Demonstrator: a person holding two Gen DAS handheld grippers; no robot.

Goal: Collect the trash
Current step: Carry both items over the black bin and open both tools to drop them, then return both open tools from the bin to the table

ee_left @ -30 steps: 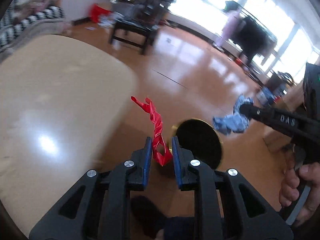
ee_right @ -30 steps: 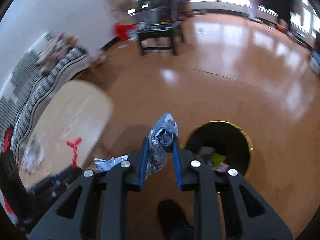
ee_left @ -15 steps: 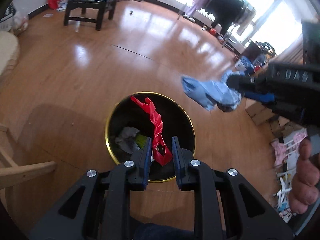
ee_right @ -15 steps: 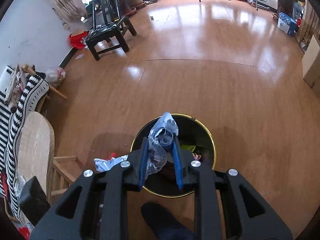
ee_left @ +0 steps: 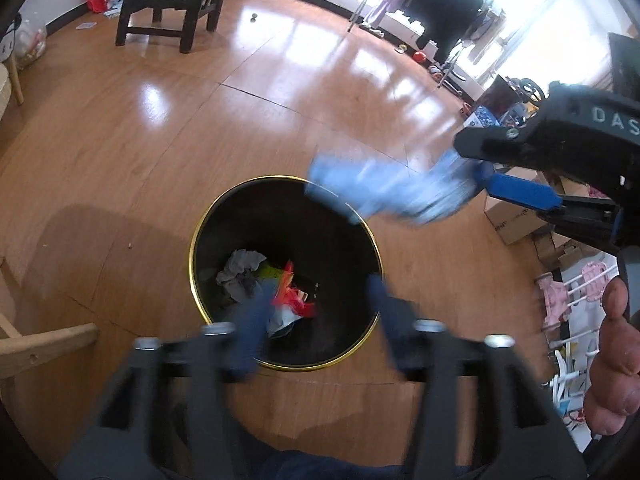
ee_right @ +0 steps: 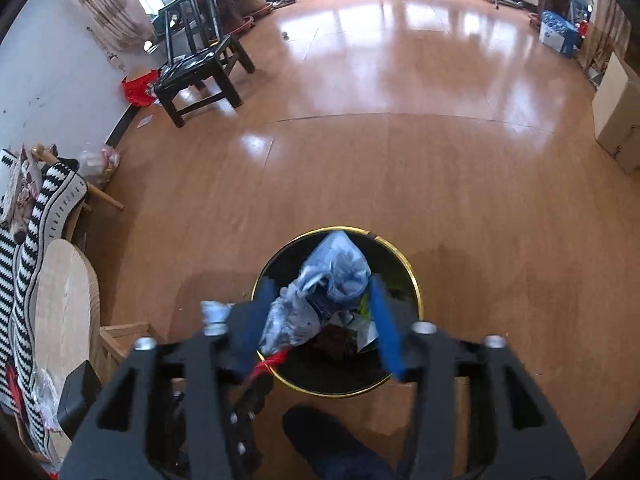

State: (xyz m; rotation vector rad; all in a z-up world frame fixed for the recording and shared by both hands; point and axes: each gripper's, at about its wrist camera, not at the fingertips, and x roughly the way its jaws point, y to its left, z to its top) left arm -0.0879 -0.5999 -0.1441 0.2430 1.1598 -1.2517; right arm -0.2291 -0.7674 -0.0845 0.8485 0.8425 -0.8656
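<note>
Dropping step of the trash collection, above the black bin (ee_left: 208, 216) with the gold rim on the wooden floor (ee_left: 120, 128). Left gripper (ee_left: 316, 312) with jaws just opened wide, nothing between them; red wrapper (ee_left: 290, 294) already down in the bin among the other scraps. Right gripper (ee_right: 320, 316) also just opened about halfway, with the blue plastic bag (ee_right: 324, 292) between the jaws but seemingly loose, blurred and over the bin mouth, probably falling. Whether one pad touches the bag, hard to tell. Next, probably: waiting for the bag to clear the jaws, then lifting both grippers away and looking for more trash, maybe near the bench (ee_right: 64, 300).
</note>
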